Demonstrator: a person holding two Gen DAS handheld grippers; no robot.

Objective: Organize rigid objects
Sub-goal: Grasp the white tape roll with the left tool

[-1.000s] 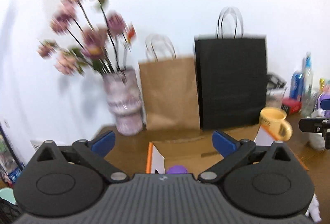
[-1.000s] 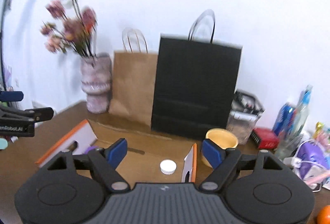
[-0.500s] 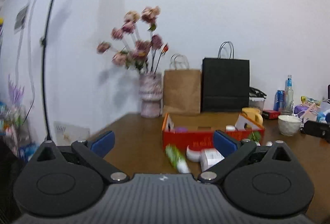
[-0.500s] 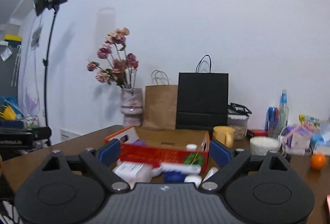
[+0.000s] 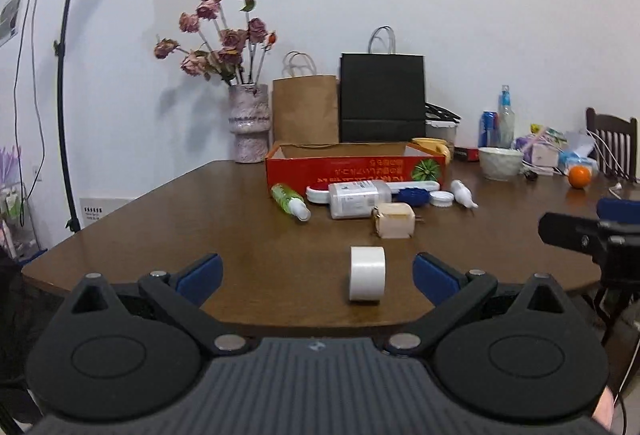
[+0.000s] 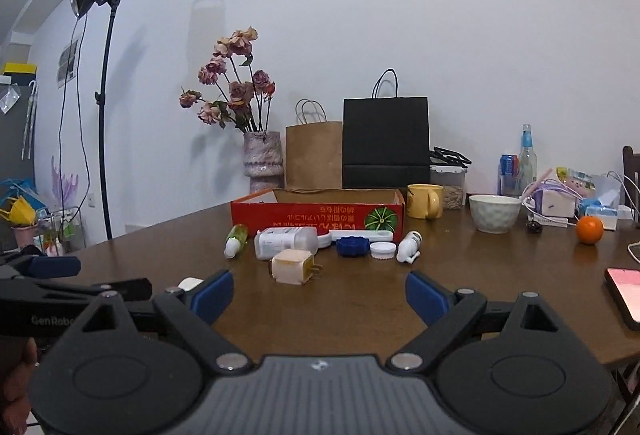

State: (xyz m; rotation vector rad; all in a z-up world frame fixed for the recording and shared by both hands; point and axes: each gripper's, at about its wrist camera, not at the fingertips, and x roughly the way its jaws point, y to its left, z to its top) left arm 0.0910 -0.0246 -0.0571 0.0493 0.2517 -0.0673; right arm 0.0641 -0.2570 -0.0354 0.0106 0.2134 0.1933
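Left wrist view: left gripper (image 5: 316, 273) jaws wide apart, empty.
Right gripper (image 6: 319, 291): jaws have just been opening; stand wide, nothing between them.
White roll (image 5: 367, 278): on edge on the desk (image 5: 160, 231), nearest; likely light, stiff, prone to rolling; take across flat faces.
Plug adapter (image 5: 394, 220): beyond; hard, boxy; grip its flat sides.
Bottles, caps: clustered before red box (image 5: 354, 169).

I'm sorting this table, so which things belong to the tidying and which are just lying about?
For the job: red box, green bottle, clear bottle, plug, blue lid, white roll.
Lying about: vase, paper bags, mug, bowl, orange, phone.
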